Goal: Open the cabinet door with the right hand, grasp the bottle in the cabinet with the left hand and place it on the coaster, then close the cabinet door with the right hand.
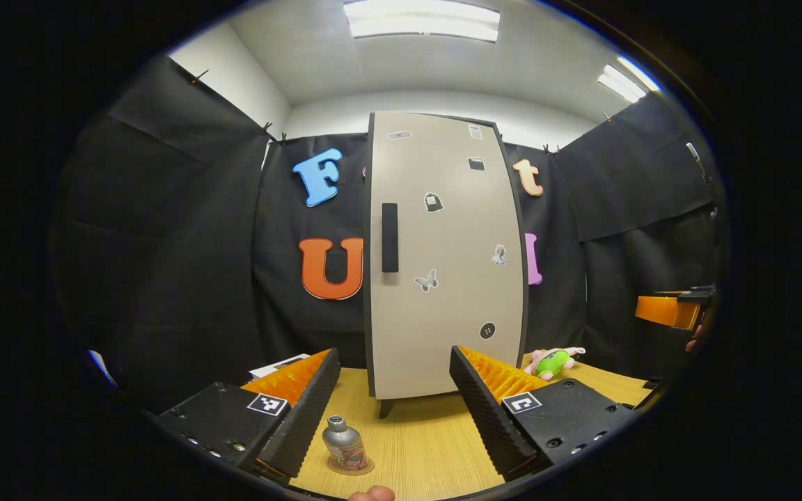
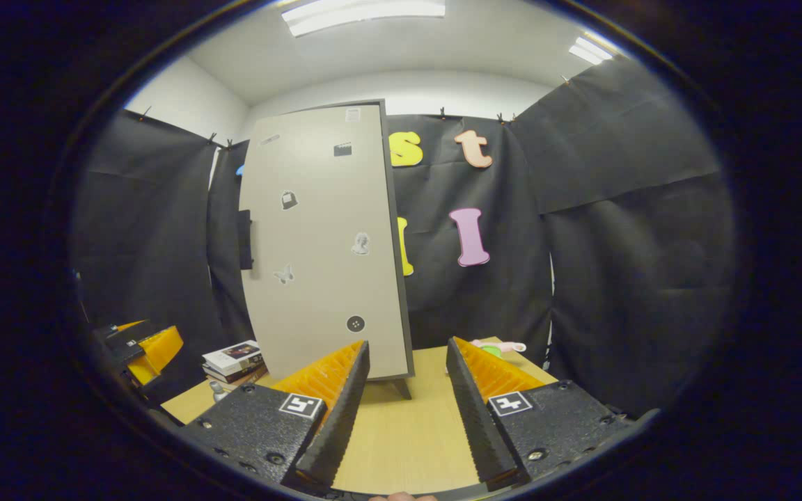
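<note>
The cabinet door [image 1: 443,257] stands flush and closed, its dark handle [image 1: 390,237] on the left edge in the left gripper view, and the bottle [image 1: 342,442] sits upright on the coaster [image 1: 349,465] on the table [image 1: 422,445], close to the left hand-held gripper [image 1: 394,410], just beside its left finger. That gripper's fingers are spread apart and hold nothing; the right hand-held gripper [image 2: 404,410] is likewise apart and empty, hanging back from the cabinet over bare table. Judging by how things lie, the task looks complete or nearly so, so the remaining risks are small ones. The bottle is the main worry: it is narrow, stands right by the left finger, and a careless sideways pull of that gripper could clip it and tip it off the coaster. From this angle I cannot tell whether it sits centred on the coaster or overhangs an edge; if it overhangs, it would topple more easily. The door could also be only resting shut instead of fully seated, which these views do not settle, and it might drift open. A stack of books [image 2: 234,362] lies left of the cabinet and a plush toy [image 1: 554,362] to its right, both well apart from the bottle.
</note>
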Motion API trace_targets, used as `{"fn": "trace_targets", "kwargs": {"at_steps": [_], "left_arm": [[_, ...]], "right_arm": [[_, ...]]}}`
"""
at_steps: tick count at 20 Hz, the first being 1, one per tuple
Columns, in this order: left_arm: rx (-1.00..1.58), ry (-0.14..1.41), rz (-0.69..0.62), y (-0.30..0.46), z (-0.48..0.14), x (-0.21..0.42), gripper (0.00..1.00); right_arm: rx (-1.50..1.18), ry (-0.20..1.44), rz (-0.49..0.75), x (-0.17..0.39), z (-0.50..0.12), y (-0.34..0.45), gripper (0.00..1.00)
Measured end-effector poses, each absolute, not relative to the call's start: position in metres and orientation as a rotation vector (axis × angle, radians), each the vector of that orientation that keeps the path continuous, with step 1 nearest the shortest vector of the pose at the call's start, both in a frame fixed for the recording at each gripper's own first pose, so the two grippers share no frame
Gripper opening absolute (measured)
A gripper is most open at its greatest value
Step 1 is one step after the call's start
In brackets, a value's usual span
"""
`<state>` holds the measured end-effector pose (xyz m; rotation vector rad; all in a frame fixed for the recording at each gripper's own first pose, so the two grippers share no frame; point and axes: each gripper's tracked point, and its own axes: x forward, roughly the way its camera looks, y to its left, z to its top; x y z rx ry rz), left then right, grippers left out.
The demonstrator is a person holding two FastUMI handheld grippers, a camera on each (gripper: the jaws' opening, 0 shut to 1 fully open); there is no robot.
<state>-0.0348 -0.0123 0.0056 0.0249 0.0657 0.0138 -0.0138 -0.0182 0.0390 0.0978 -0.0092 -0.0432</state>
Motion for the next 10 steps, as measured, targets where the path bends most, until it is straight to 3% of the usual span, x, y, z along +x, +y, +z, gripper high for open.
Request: {"fn": "trace_targets", "kwargs": {"at_steps": [1, 4, 8, 9, 10], "left_arm": [[0.022, 0.066, 0.016, -0.0121, 0.0054, -0.0349, 0.96], [0.021, 0.062, 0.017, -0.0116, 0.0058, -0.0340, 0.96], [0.023, 0.065, 0.021, -0.0103, 0.0066, -0.0344, 0.96], [0.020, 0.065, 0.022, -0.0101, 0.0066, -0.0339, 0.96], [0.018, 0.065, 0.022, -0.0100, 0.0064, -0.0337, 0.96]], "right_arm": [[0.097, -0.010, -0.039, -0.0144, 0.0397, -0.0167, 0.73], [0.092, -0.009, -0.035, -0.0136, 0.0383, -0.0158, 0.69], [0.101, -0.004, -0.033, -0.0120, 0.0371, -0.0139, 0.69], [0.103, -0.004, -0.031, -0.0115, 0.0372, -0.0132, 0.73], [0.103, -0.006, -0.033, -0.0122, 0.0374, -0.0139, 0.69]]}}
